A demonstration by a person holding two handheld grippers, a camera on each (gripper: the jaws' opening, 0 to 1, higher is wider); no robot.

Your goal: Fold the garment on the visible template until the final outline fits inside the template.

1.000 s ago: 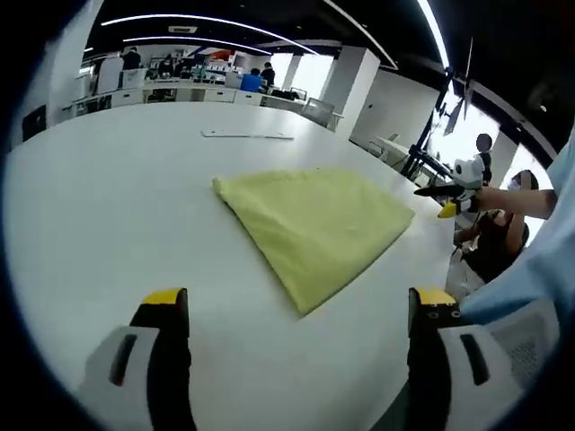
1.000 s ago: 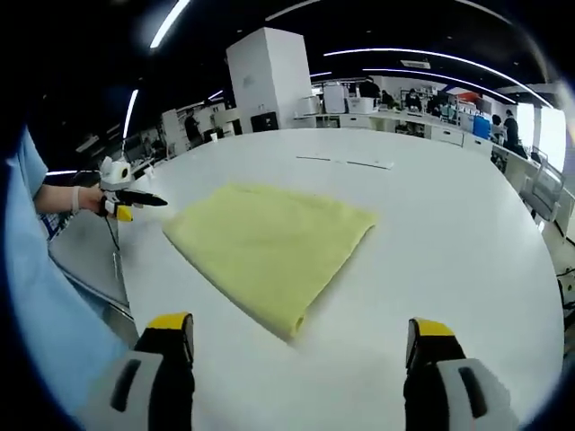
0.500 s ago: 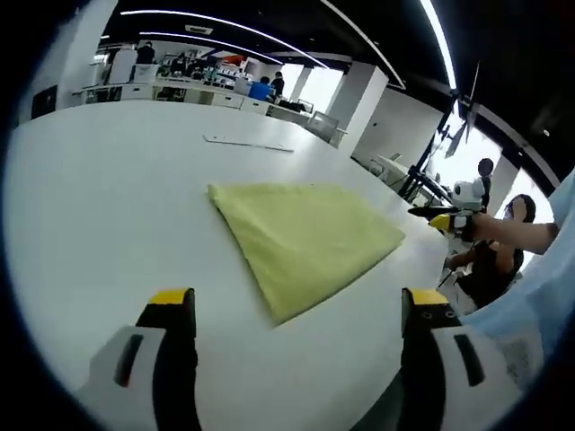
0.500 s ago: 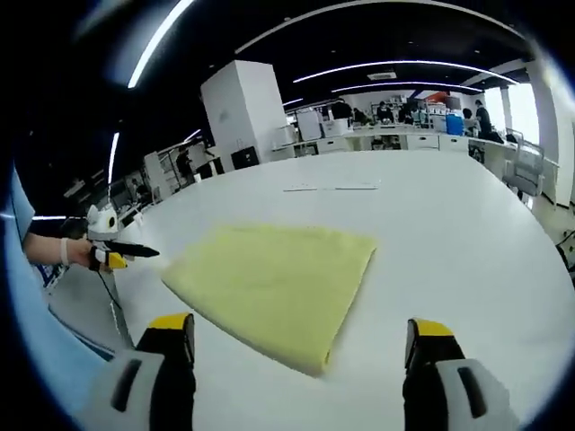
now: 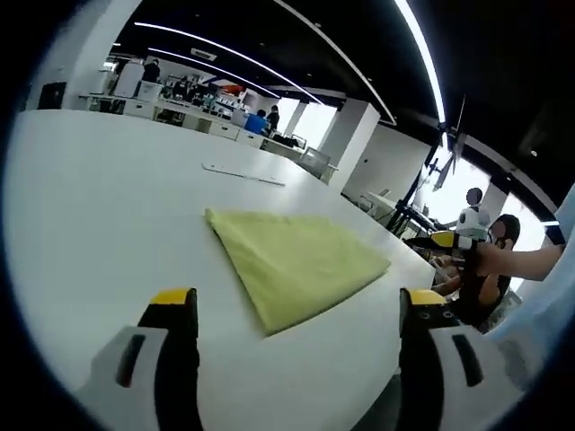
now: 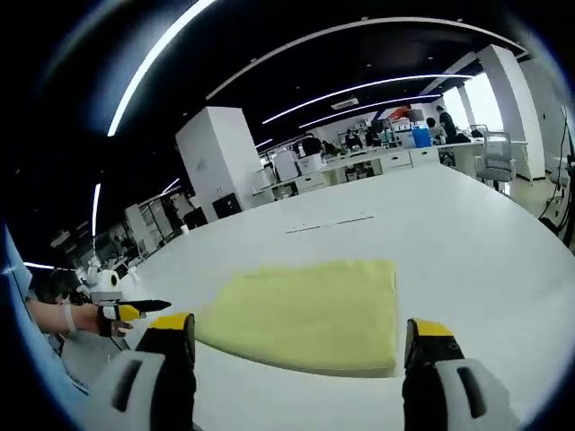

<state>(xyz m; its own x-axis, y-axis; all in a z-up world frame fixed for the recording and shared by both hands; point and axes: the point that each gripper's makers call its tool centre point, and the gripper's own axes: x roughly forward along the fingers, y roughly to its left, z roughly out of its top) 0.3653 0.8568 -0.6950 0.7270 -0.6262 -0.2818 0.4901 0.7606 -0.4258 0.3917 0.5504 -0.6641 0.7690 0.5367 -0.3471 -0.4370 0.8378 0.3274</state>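
Left gripper view
Left gripper [image 5: 296, 310]: jaws rise from the bottom edge, spread wide apart, yellow tips up, nothing between them; they hang above the worktop, clear of the cloth.
Garment [image 5: 292, 260]: yellow cloth, folded flat into a roughly triangular outline, lying on the white worktop [image 5: 99, 197] just ahead of the jaws, a little toward 1 o'clock of the picture's middle; one pointed corner faces 6 o'clock, toward the gap between the jaws.
Template: cannot tell any outline under or around the cloth.
Thin strip [image 5: 243, 173]: a pale, narrow strip lying flat on the worktop beyond the garment, toward 11 o'clock, well apart from it.
Right gripper [image 5: 440, 240]: comes in at 3 o'clock, held by a hand [image 5: 490, 258], yellow-tipped, off the garment's right corner and apart from it; cannot tell how its jaws stand from here.
Background: desks and people at 11 o'clock, a seated person at 3 o'clock.

Right gripper view
Right gripper [image 6: 296, 337]: jaws at the bottom edge, wide apart and holding nothing, one on either side of the near edge of the cloth, above it.
Garment [image 6: 310, 314]: same yellow fold, flat on the worktop [image 6: 449, 224], its near edge between the two jaw tips, its squared corner toward 3 o'clock.
Thin strip [image 6: 330, 222]: beyond the garment at 12 o'clock, apart from it.
Left gripper [image 6: 144, 307]: at 9 o'clock, held in a hand [image 6: 85, 317], pointing toward the garment's left end, near it but not touching.
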